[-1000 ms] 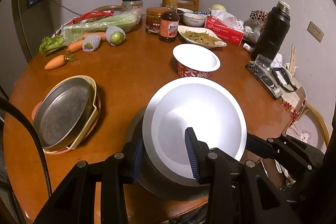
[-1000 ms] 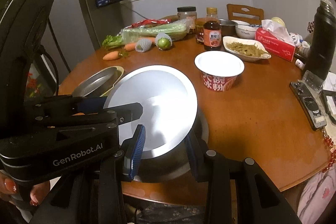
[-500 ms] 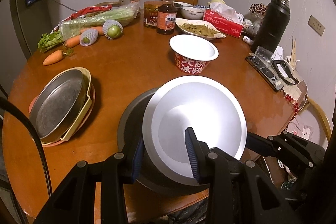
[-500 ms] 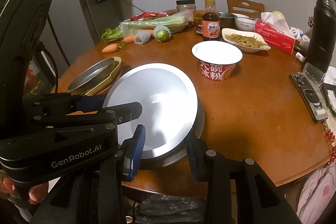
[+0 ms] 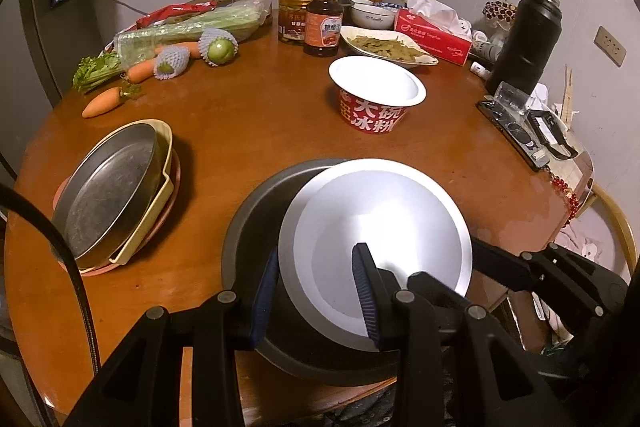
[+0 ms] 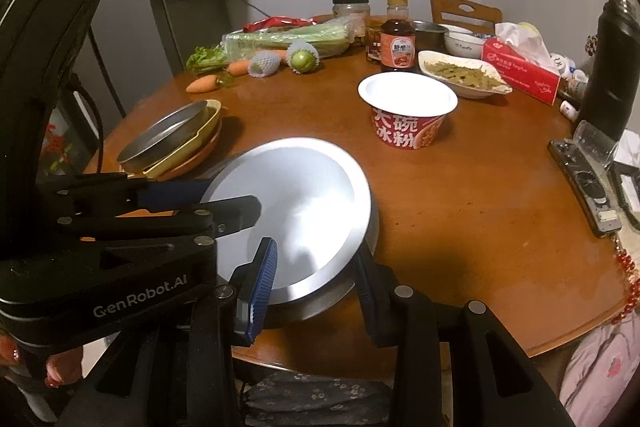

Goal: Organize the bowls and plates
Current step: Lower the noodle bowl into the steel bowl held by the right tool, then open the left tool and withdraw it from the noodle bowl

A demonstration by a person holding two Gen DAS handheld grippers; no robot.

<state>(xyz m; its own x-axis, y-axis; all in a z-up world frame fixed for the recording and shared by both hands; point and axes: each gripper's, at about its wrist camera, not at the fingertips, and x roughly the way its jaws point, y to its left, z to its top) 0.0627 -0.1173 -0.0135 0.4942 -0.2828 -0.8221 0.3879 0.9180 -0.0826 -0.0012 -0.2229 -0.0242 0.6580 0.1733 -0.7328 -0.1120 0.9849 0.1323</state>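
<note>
A shiny silver plate [image 5: 384, 235] lies tilted on a larger dark round pan [image 5: 248, 227] at the near edge of the round wooden table [image 5: 260, 123]. My left gripper [image 5: 316, 299] straddles the plate's near rim, one finger under it and one over it, jaws apart. My right gripper [image 6: 312, 287] straddles the same plate [image 6: 296, 203] and the pan's rim from the other side, jaws apart. A stack of a metal pan, a yellow dish and an orange plate [image 5: 116, 187] sits at the left; it also shows in the right wrist view [image 6: 176, 143].
A red instant-noodle bowl [image 5: 376, 95] stands mid-table. Behind are a dish of greens [image 5: 384, 45], sauce bottle [image 5: 324, 23], jars, tissue box [image 5: 432, 31], black thermos [image 5: 524, 39], celery, carrots [image 5: 102, 103] and wrapped fruit. A phone [image 5: 516, 135] lies at the right edge.
Both grippers have pulled back and risen a little, so more of the table shows. The silver plate sits further right on the dark pan, uncovering the pan's left side.
</note>
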